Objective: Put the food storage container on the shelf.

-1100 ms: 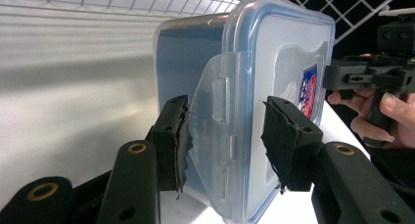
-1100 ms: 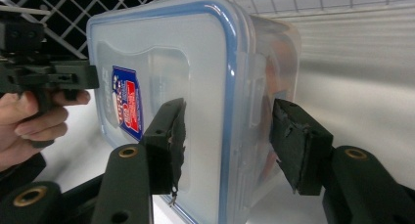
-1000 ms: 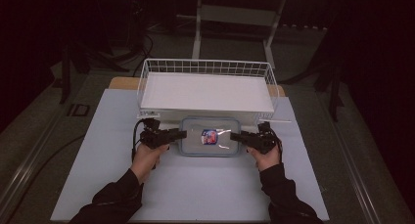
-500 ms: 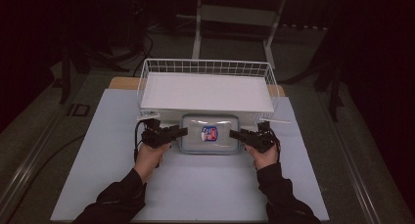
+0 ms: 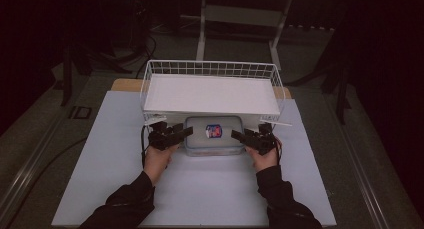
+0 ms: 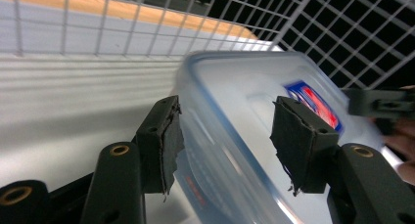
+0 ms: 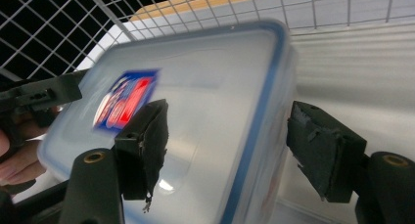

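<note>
A clear plastic container [image 5: 220, 143] with a blue-rimmed lid and a red and blue label [image 5: 214, 131] lies on the white mat, just in front of the wire basket. My left gripper [image 5: 187, 132] stands at its left end. In the left gripper view the left gripper [image 6: 227, 111] straddles the container's [image 6: 235, 87] edge, one pad beside the wall and one over the lid. My right gripper [image 5: 235, 135] is at the right end, and in its own view the right gripper [image 7: 230, 116] straddles the rim [image 7: 266, 101] with its outer pad clear. Both pairs of jaws have just been opening and no pad presses.
A white wire basket [image 5: 210, 64] with a white floor stands directly behind the container. The white mat [image 5: 210, 194] reaches to the near edge of the table. Dark floor, cables and a metal stand lie beyond the table.
The container and both hands stay in almost the same place. The two grippers sit a little closer in over the container's ends than a second ago.
</note>
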`<action>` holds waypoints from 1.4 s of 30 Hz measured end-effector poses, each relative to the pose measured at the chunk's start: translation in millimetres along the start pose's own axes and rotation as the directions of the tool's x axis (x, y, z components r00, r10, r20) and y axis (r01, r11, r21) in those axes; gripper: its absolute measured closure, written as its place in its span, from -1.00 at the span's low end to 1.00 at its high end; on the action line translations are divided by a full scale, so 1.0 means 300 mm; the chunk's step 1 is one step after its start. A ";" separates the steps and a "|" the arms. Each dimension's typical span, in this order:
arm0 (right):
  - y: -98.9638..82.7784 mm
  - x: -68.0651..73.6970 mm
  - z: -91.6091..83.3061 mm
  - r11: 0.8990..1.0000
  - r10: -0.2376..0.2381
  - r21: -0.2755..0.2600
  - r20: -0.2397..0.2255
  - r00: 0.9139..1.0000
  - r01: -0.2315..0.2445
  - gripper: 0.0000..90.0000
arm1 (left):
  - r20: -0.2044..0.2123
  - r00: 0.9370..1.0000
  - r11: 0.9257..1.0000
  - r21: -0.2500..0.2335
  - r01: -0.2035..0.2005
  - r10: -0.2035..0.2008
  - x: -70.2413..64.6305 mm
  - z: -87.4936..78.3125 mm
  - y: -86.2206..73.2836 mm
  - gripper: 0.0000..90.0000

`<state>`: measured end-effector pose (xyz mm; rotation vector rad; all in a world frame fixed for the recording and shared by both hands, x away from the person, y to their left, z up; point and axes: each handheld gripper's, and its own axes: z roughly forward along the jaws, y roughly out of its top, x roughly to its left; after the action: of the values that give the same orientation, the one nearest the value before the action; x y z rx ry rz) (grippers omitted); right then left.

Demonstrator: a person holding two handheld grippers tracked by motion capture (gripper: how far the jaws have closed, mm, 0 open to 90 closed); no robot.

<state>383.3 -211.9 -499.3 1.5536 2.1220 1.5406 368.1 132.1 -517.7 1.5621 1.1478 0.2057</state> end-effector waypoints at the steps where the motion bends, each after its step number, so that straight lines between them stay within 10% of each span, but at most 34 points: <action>1: 0.002 0.002 0.002 1.000 0.006 0.003 0.006 1.000 -0.006 -0.33 | -0.004 1.000 1.000 0.001 -0.003 0.003 -0.002 0.002 0.002 -0.06; 5: 0.003 0.015 0.003 1.000 -0.013 0.001 0.033 0.999 0.013 -0.34 | -0.034 0.999 1.000 0.005 -0.007 0.008 -0.012 -0.002 0.003 -0.16; 24: -0.044 0.125 -0.125 0.985 -0.172 -0.016 0.062 0.983 0.173 -0.27 | 0.090 0.994 0.997 0.042 -0.068 0.064 -0.111 -0.198 -0.043 -0.96; 42: -0.155 0.244 -0.035 0.955 -0.262 0.133 -0.043 0.964 0.265 0.71 | 0.076 0.985 0.982 0.093 -0.164 0.157 -0.164 -0.314 -0.167 -0.98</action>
<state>311.6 -162.2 -496.4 1.2266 2.3803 1.3580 253.1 152.3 -504.9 1.7387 0.9923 0.2035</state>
